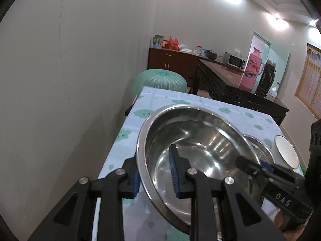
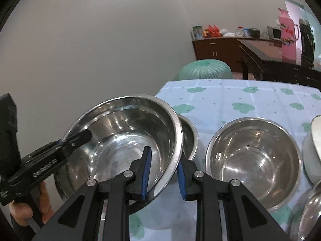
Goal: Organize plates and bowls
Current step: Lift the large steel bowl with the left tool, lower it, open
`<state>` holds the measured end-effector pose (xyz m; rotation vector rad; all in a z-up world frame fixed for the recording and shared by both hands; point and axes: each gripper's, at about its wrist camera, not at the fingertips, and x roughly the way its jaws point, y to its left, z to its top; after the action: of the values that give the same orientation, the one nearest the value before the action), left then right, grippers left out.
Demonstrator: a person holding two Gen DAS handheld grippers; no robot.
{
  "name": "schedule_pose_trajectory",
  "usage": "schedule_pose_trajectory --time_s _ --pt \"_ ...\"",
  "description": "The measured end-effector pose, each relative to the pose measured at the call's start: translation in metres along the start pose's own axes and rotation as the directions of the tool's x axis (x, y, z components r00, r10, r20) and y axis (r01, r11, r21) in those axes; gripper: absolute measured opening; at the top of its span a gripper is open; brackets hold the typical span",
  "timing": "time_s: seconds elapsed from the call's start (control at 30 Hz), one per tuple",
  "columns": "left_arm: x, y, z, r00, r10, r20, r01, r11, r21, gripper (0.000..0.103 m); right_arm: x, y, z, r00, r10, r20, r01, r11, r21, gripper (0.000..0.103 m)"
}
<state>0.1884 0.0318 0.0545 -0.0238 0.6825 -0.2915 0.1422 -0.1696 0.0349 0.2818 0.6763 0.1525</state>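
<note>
A large steel bowl (image 1: 190, 140) hangs tilted above the table, held at two sides of its rim. My left gripper (image 1: 155, 176) is shut on the bowl's left rim, one blue pad inside the wall and one outside. My right gripper (image 2: 163, 172) is shut on the right rim of the same bowl (image 2: 124, 132). Each gripper shows in the other's view: the right one (image 1: 246, 164) and the left one (image 2: 80, 138), with a hand on its handle. A medium steel bowl (image 2: 252, 160), a smaller steel bowl (image 2: 188, 136) and a white bowl (image 2: 313, 150) rest on the table.
The table wears a pale cloth with green flowers (image 2: 240, 100). A green mesh food cover (image 1: 160, 80) sits beyond its far edge. A grey wall runs close on the left. A dark wooden table with a pink thermos (image 1: 252, 70) stands behind. Another steel rim (image 2: 309, 217) shows at lower right.
</note>
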Motion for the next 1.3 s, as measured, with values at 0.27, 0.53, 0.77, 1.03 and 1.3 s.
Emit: schedule_pose_trajectory --time_s 0.27,0.53,0.77,1.03,1.3 --pt "0.05 0.005 -0.001 0.997 0.027 -0.068 -0.029 0.999 -0.026 0.022 0.032 -0.01 0.006 0.999 -0.037 0.003 0.036 0.998 0.049 0.027" --pt "0.069 0.01 -0.012 0.993 0.065 -0.102 -0.068 0.997 -0.03 0.022 0.043 -0.003 0.006 0.996 -0.092 0.014 0.092 0.995 0.026 0.027" --pt "0.072 0.006 -0.014 0.991 0.097 -0.086 -0.097 0.995 0.002 0.022 0.053 -0.003 -0.002 0.99 -0.14 0.014 0.141 0.99 -0.004 0.027" --pt "0.086 0.007 -0.019 0.986 0.109 -0.127 -0.108 0.994 0.014 0.022 0.056 -0.003 -0.005 0.988 -0.153 0.013 0.153 0.988 -0.004 0.027" --pt "0.083 0.001 -0.022 0.987 0.127 -0.1 -0.124 0.992 0.036 0.022 0.058 0.005 -0.006 0.982 -0.188 0.011 0.188 0.981 -0.047 0.041"
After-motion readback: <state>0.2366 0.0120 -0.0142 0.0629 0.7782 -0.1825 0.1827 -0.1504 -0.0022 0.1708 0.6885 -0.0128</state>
